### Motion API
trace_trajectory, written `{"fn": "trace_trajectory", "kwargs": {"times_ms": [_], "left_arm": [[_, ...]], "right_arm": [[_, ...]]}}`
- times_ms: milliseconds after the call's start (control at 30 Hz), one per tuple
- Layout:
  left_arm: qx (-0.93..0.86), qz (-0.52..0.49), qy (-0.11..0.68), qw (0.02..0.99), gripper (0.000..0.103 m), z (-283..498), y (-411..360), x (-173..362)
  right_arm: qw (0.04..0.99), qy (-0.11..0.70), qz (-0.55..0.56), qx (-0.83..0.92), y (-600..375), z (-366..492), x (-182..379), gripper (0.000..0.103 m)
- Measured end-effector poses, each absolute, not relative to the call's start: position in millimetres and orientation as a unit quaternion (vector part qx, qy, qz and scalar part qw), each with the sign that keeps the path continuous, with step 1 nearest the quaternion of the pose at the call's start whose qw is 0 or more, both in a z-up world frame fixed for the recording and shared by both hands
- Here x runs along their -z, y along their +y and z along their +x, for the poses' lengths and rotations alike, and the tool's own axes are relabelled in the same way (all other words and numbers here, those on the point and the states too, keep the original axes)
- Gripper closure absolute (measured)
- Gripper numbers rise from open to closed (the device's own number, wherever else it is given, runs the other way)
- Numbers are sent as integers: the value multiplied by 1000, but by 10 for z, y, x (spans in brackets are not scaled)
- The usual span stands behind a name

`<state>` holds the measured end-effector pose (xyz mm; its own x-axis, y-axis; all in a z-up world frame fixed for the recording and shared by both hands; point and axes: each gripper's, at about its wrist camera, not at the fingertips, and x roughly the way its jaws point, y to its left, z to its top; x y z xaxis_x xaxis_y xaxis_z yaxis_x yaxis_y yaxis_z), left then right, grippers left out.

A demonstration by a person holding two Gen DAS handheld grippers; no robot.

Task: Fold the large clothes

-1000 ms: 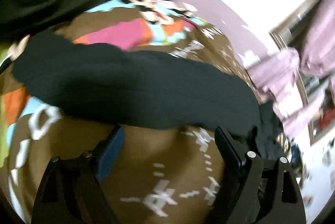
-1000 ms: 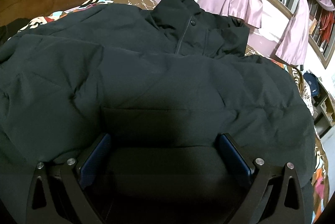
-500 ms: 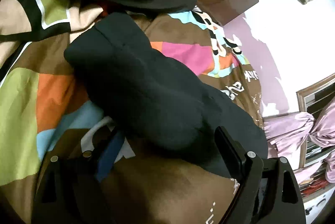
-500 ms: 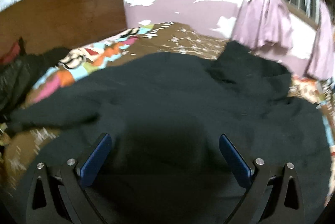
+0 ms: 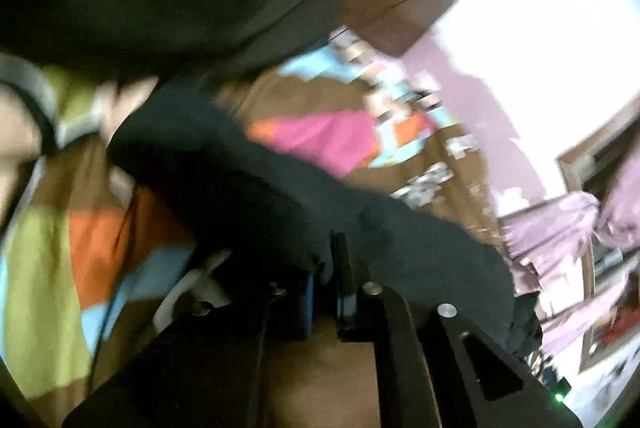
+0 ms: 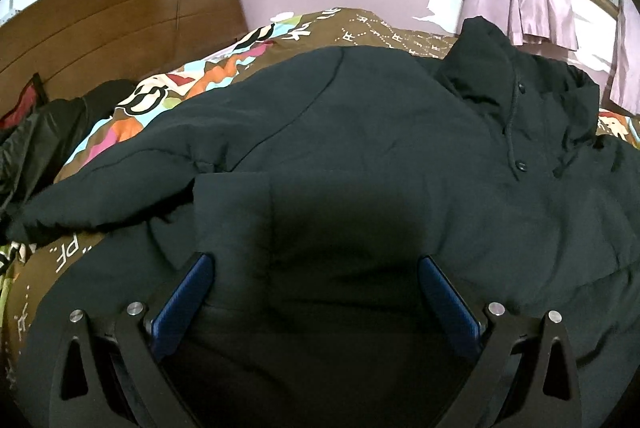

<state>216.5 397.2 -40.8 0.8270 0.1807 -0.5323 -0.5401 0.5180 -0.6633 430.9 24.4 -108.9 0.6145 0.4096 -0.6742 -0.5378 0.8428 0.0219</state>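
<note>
Now clamped together on the black padded jacket sleeve (image 5: 248, 188), the left gripper (image 5: 326, 276), its jaws spread wide half a second ago with that sleeve lying loose between them. Sleeve fabric now bunched at the fingertips, above the colourful patterned bedspread (image 5: 100, 248). Left wrist view now blurred. Right gripper (image 6: 316, 292) now facing the black hooded padded jacket (image 6: 380, 148) more squarely, hood nearer the frame's upper right.
</note>
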Motion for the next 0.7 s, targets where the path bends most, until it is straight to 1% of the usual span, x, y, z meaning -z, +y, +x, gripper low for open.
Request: {"fn": "trace_trajectory", "kwargs": {"times_ms": [133,200,300,400,533,633,700], "left_arm": [[-171,-350,136,911,100,2166,3694,-195],[-140,-302,109,937,100,2193,3490,-475],[-90,-235,81,964,100,2261,3110,-822],[-32,-198,57,978,100,2340,2707,-1051],[50,-163,62,983,100,2505,2197,-1175],[113,-118,94,982,100,2660,1759,-1160],[155,-74,130,977,100,2762,1454,-1064]], "right_arm": [[893,353,-68,-272,165,4308,1044,0],[899,350,-28,-261,-18,4265,939,0],[910,342,64,-226,-502,4191,750,0],[908,348,104,-209,-900,4154,641,0],[914,350,100,-177,-1341,4098,539,0],[918,346,114,-158,-1684,4029,501,0],[916,346,137,-148,-1932,3980,501,0]]}}
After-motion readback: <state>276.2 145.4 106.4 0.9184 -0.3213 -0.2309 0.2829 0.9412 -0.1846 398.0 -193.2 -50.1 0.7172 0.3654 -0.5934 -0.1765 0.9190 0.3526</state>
